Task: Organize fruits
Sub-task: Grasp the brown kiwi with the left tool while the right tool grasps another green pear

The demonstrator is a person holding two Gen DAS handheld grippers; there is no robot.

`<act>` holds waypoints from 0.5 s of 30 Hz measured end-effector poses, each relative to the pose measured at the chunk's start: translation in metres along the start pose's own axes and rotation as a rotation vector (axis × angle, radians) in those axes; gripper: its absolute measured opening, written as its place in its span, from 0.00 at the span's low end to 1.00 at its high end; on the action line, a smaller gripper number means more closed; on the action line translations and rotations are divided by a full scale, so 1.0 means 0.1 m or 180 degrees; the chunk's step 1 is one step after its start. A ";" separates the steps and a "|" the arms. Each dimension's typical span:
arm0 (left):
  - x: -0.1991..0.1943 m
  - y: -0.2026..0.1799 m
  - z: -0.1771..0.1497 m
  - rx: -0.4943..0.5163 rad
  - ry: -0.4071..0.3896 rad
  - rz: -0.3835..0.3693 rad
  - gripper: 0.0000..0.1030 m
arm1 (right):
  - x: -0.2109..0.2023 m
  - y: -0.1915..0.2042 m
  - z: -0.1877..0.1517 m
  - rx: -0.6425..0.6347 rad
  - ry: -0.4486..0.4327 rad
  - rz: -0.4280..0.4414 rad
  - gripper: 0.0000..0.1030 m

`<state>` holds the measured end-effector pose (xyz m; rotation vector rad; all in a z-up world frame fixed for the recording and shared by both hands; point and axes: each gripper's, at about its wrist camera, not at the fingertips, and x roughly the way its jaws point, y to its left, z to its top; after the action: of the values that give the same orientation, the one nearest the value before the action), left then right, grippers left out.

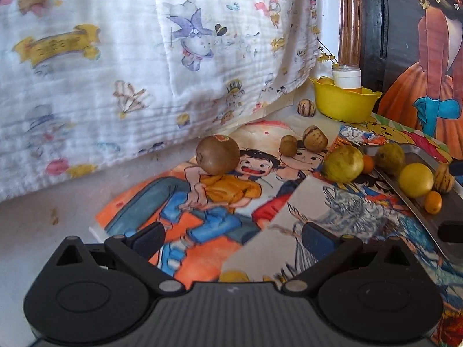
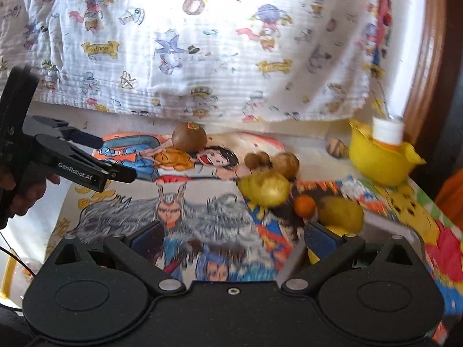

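Left view: left gripper (image 1: pixel 231 235) is hovering wide open and empty, facing the brown fruit (image 1: pixel 217 154); the tray (image 1: pixel 451 205) right of that fruit is holding fruit.
Right view: right gripper (image 2: pixel 233 237) is gaping empty; the yellow fruit (image 2: pixel 264 186) is crowding the tray side.
Advice: close squarely, since round fruit is likely rolling.

Low wrist views, shared fruit (image 1: pixel 217 155) tabletop

I see matt black plastic on my left gripper (image 1: pixel 231 238), a crinkled cotton cloth (image 1: pixel 115 72), a glossy yellow plastic bowl (image 1: pixel 344 104), and a smooth metal tray (image 1: pixel 451 202).
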<state>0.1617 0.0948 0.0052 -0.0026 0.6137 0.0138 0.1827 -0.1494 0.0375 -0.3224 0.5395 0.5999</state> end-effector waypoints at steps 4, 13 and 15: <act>0.20 0.06 0.16 0.0004 -0.0006 -0.0007 1.00 | 0.29 -0.07 0.17 -0.0080 0.0013 0.0071 0.99; 0.75 0.13 0.48 -0.0003 0.0075 0.0045 1.00 | 1.02 -0.36 0.41 -0.0152 0.0201 0.0117 0.99; 0.85 0.14 0.51 -0.0044 0.0107 0.0053 1.00 | 1.13 -0.41 0.41 -0.0123 0.0222 0.0123 0.99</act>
<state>0.2600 0.1100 -0.0019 -0.0112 0.6471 0.0341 0.3018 -0.1128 0.0126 -0.3711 0.6029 0.6390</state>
